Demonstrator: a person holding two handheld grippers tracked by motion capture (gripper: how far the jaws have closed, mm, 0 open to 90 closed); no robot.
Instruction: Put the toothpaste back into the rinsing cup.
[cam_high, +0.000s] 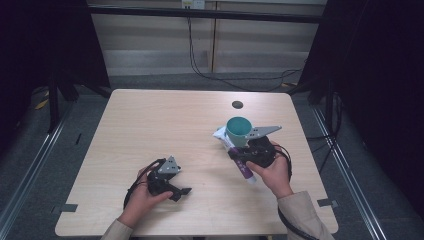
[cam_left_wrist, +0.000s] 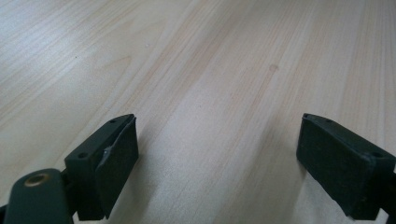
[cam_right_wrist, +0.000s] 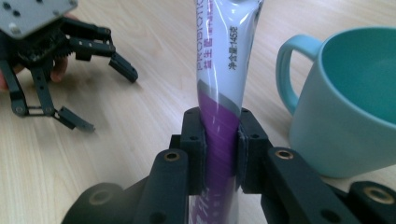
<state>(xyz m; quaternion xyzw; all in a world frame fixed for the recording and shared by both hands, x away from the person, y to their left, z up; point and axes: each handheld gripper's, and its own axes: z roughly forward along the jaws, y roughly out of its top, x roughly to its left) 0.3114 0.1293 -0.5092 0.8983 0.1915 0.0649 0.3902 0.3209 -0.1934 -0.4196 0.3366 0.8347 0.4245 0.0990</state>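
A white and purple tube (cam_right_wrist: 223, 93) lay on the right half of the table, just beside a teal mug (cam_high: 238, 131) that stood upright with its mouth open to the ceiling; in the right gripper view the mug's handle (cam_right_wrist: 287, 74) faced the tube. Both rested on a pale wooden table (cam_high: 150, 125) with a small dark hole (cam_high: 237, 104) near its far edge, grey floor around it and cables (cam_high: 235, 75) trailing along the back wall. The right gripper (cam_right_wrist: 222, 149) had its jaws clamped on the tube's purple part. The left gripper (cam_high: 176, 187), well apart at the near left, hung over bare wood with jaws spread wide, holding nothing.
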